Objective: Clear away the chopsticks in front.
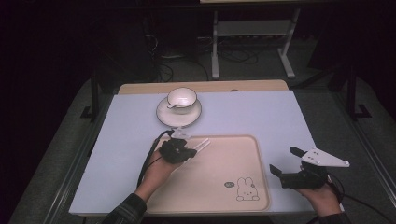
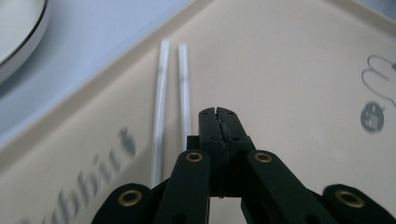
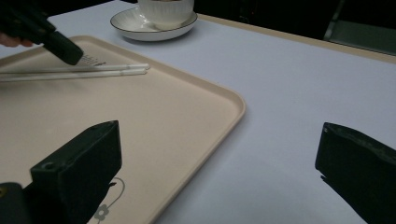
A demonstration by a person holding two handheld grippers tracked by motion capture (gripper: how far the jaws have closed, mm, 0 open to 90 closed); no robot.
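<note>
Dark room, pale tabletop (image 1: 261, 112). Left gripper (image 2: 217, 112) clenched, empty, chopsticks (image 2: 172, 98) just beside it on tray (image 1: 224, 158). Right gripper (image 1: 286, 161) wide open, waiting. Next, probably: open over chopsticks, pinch.

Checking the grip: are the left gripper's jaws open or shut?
Shut: the left gripper has its jaw tips pressed together, the chopsticks lying beside them.

A: Is a glossy, glazed ceramic seen on the cup (image 1: 181, 97) and saucer (image 1: 179, 113)?
B: Yes. The tray (image 1: 224, 158) is judged smooth matt plastic, the chopsticks (image 1: 201, 144) smooth and white, the left tool (image 2: 218, 122) matt black plastic with brass-coloured rivets.
</note>
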